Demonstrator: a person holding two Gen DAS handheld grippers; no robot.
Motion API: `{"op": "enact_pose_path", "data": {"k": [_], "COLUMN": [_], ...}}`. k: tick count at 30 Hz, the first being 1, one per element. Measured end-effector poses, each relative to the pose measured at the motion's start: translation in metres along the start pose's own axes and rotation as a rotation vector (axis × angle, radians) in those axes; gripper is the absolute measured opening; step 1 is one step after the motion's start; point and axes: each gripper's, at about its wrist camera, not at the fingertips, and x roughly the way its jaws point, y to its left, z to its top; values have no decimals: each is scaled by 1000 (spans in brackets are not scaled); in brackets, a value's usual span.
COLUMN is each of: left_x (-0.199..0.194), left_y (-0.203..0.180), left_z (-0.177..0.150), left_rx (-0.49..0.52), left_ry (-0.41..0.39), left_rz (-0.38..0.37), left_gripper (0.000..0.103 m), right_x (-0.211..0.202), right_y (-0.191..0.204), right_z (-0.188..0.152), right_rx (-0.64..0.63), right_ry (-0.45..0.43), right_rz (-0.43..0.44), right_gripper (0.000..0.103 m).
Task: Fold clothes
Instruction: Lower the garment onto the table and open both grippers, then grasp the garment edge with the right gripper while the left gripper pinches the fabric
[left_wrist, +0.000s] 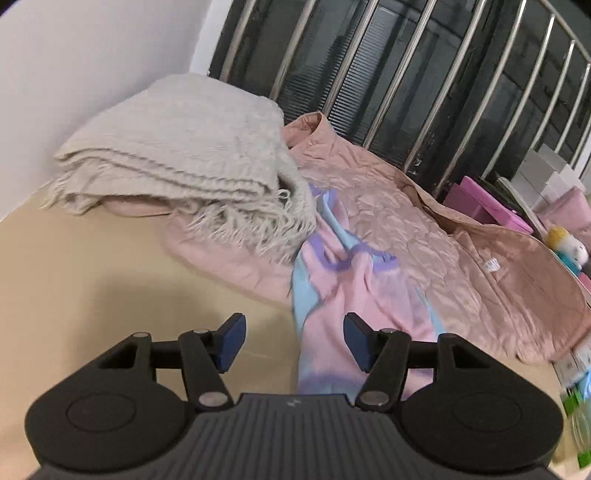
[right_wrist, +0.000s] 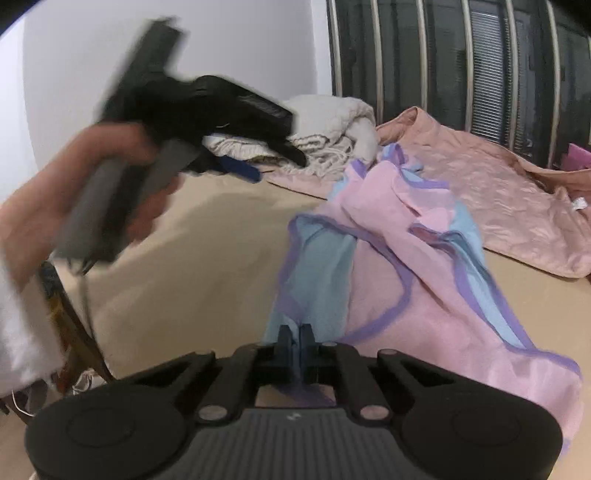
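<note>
Left wrist: jacket's white label unreadable.

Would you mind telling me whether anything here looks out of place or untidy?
Yes: the pastel garment lies crumpled, one edge pinched in the right gripper; the cream blanket overlaps the unfolded pink jacket.
</note>
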Motion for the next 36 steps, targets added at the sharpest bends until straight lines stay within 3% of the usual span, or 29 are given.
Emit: {"op": "enact_pose_path", "data": {"k": [4, 7, 10, 11, 13, 19, 23, 26, 27, 28, 30, 33, 34, 36], "left_x": [37, 66, 74, 74, 67, 2, -88, -140, -148, -150, -147, -136, -135, -133], "left_y": [-22, -33, -38, -40, -41, -7, 25, 36, 33, 33, 39, 55, 54, 52], "left_z": [12, 11, -4, -9, -19, -56, -94, -120, -127, -132, -135, -131, -133, -136], "left_rx": [9, 43, 67, 88, 138, 164, 49, -35, -20, -5, 1, -16, -3, 24], "left_ry": [13, 57, 81, 80, 62, 16, -71, -47, -39, -45, -64, -86, -89, -94], "left_rz": [27, 97, 64, 74, 122, 191, 219, 194, 180, 188, 223, 273, 272, 269], "left_gripper": [61, 61, 57, 51, 1, 1, 1, 3, 10, 27, 50, 46, 40, 37], "right_x": [-43, -78, -95, -98, -100, -85, -89, -93, -96, -99, -89, -47, -24, 22], "right_y": [-14, -35, -49, -51, -53, -55, -62, -63, -61, -57, -46, -19, -9, 8], "right_z": [-22, -42, -54, -57, -60, -51, -50, -41, -33, -21, 10, 60, 78, 110], "right_rx": [11, 89, 149, 162, 176, 98, 100, 82, 66, 53, 13, -97, -136, -196], "right_ry": [59, 78, 65, 59, 54, 73, 89, 99, 74, 41, -24, -63, -54, -22], "right_rz": [-31, -62, -95, -97, -88, -94, -73, -36, -13, 21, 93, 137, 157, 195], "right_gripper": [3, 3, 3, 3, 3, 3, 3, 14, 20, 25, 36, 37, 37, 37]}}
